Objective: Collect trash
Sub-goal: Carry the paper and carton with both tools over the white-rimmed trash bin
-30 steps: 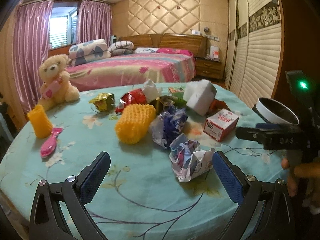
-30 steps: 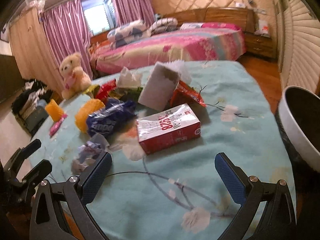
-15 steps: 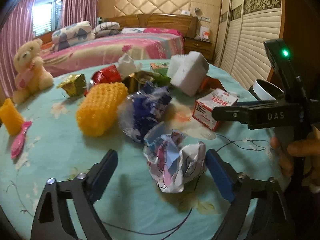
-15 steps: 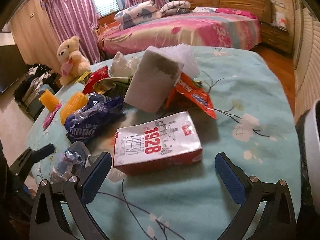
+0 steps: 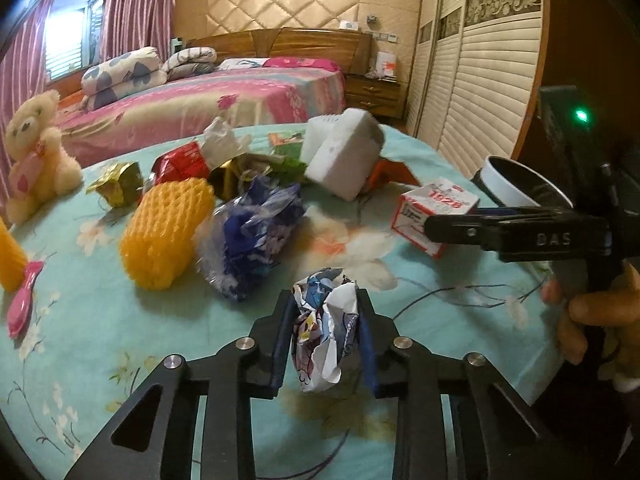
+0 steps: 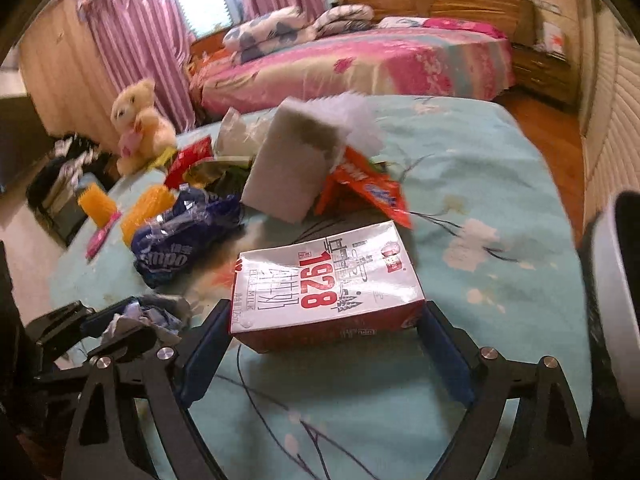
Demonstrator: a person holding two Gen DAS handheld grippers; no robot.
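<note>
My left gripper (image 5: 324, 332) is shut on a crumpled printed wrapper (image 5: 326, 328) near the front of the round table; the wrapper also shows in the right wrist view (image 6: 148, 316). My right gripper (image 6: 324, 344) has its jaws on both sides of a red and white "1928" milk carton (image 6: 326, 280), touching or nearly touching it. The carton lies flat on the turquoise cloth and also shows in the left wrist view (image 5: 436, 208). More trash lies behind: a blue plastic bag (image 5: 256, 232), a white foam block (image 5: 344, 160), an orange packet (image 6: 368, 192).
A white bin (image 5: 516, 184) stands off the table's right edge. On the table are a yellow foam net (image 5: 168, 232), a gold wrapper (image 5: 116, 188), a red packet (image 5: 180, 164), a teddy bear (image 5: 36, 156) and a pink brush (image 5: 24, 300). A bed (image 5: 224, 108) stands behind.
My left gripper moved forward and closed on the crumpled wrapper. My right gripper moved forward to the milk carton and its jaws narrowed around it.
</note>
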